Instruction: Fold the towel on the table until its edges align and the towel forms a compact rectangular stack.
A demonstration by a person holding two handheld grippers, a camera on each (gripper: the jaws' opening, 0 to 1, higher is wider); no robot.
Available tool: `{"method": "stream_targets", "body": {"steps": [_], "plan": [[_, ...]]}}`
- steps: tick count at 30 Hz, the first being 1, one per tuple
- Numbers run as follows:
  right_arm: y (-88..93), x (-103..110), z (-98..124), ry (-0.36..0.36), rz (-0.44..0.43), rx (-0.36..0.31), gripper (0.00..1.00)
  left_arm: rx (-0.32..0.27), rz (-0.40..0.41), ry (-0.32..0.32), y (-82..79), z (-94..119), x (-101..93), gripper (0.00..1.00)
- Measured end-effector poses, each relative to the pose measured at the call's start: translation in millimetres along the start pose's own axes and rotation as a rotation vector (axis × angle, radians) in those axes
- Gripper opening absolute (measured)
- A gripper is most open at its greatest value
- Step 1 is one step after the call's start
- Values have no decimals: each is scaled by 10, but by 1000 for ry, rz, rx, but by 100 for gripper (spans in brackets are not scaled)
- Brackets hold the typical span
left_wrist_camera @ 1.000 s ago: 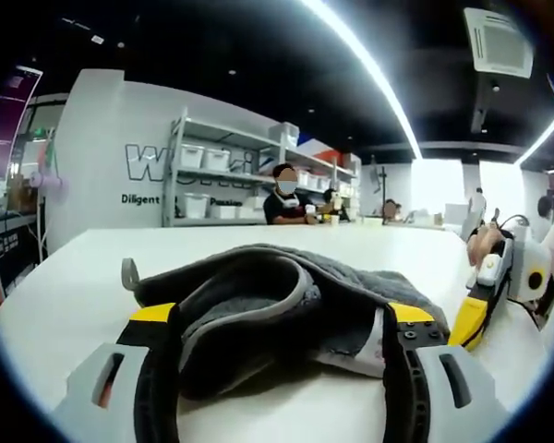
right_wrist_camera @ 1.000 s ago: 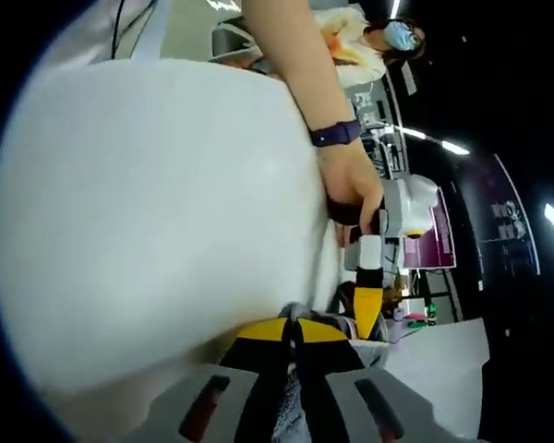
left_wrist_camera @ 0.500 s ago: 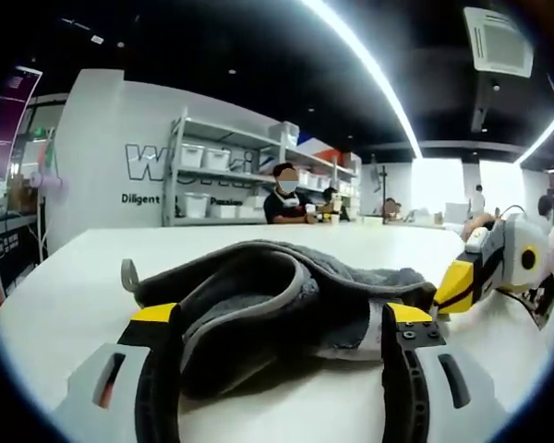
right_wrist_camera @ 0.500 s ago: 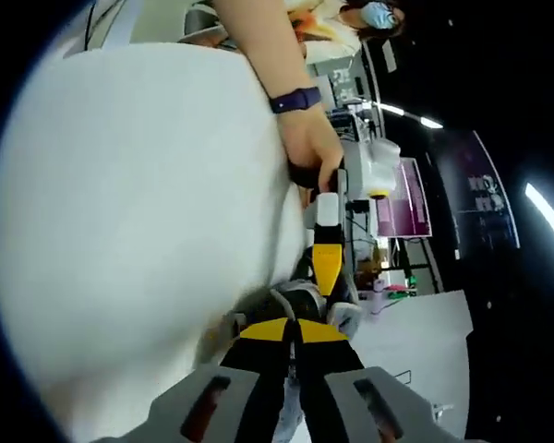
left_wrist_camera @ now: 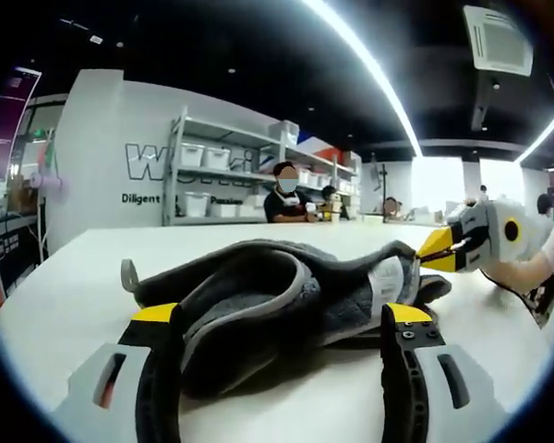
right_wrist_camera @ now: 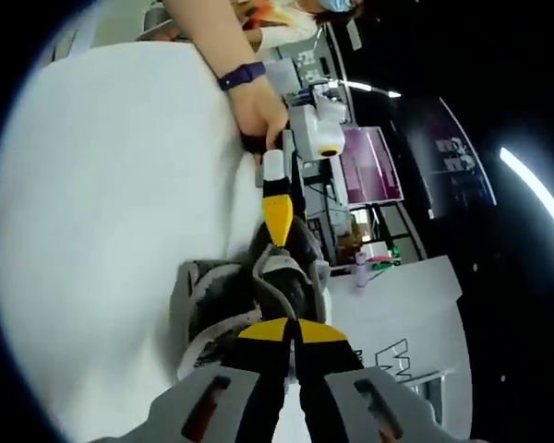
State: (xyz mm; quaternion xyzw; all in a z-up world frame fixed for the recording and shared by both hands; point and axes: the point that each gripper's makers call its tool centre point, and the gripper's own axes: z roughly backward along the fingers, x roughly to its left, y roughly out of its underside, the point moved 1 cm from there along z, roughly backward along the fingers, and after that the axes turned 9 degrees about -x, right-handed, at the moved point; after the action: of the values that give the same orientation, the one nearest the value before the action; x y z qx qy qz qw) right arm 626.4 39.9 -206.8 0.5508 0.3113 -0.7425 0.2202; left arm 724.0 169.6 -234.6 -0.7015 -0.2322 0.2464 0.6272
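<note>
A dark grey towel [left_wrist_camera: 258,295] with a lighter hem lies bunched on the white table [left_wrist_camera: 65,295]. My left gripper [left_wrist_camera: 279,318] stands open, its yellow-tipped jaws wide apart on either side of the towel's near fold. My right gripper [left_wrist_camera: 425,257] comes in from the right, shut on the towel's corner by a white label [left_wrist_camera: 386,279] and holding it above the table. In the right gripper view, my right gripper [right_wrist_camera: 292,332] is shut on the towel [right_wrist_camera: 258,291], and the left gripper [right_wrist_camera: 279,242] rests at the towel's far side, held by a hand [right_wrist_camera: 258,120].
Bare table [right_wrist_camera: 102,231] spreads to the left of the towel in the right gripper view. Behind the table stand shelves [left_wrist_camera: 212,175] with white bins, and people sit at a counter [left_wrist_camera: 286,198]. A purple wristband [right_wrist_camera: 242,74] is on the arm.
My right gripper has risen from the table at the right and moved left, lifting the towel's labelled corner over the pile. The left gripper has stayed put and open.
</note>
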Motion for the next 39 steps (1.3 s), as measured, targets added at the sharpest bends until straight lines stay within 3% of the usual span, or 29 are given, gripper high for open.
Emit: {"method": "stream_targets", "body": {"steps": [13, 39], "plan": [[404, -227, 126, 86, -85, 69, 0, 6, -3, 1, 9, -7, -8, 86], [814, -409, 387, 183, -228, 154, 0, 13, -8, 2, 27, 10, -22, 86]]}}
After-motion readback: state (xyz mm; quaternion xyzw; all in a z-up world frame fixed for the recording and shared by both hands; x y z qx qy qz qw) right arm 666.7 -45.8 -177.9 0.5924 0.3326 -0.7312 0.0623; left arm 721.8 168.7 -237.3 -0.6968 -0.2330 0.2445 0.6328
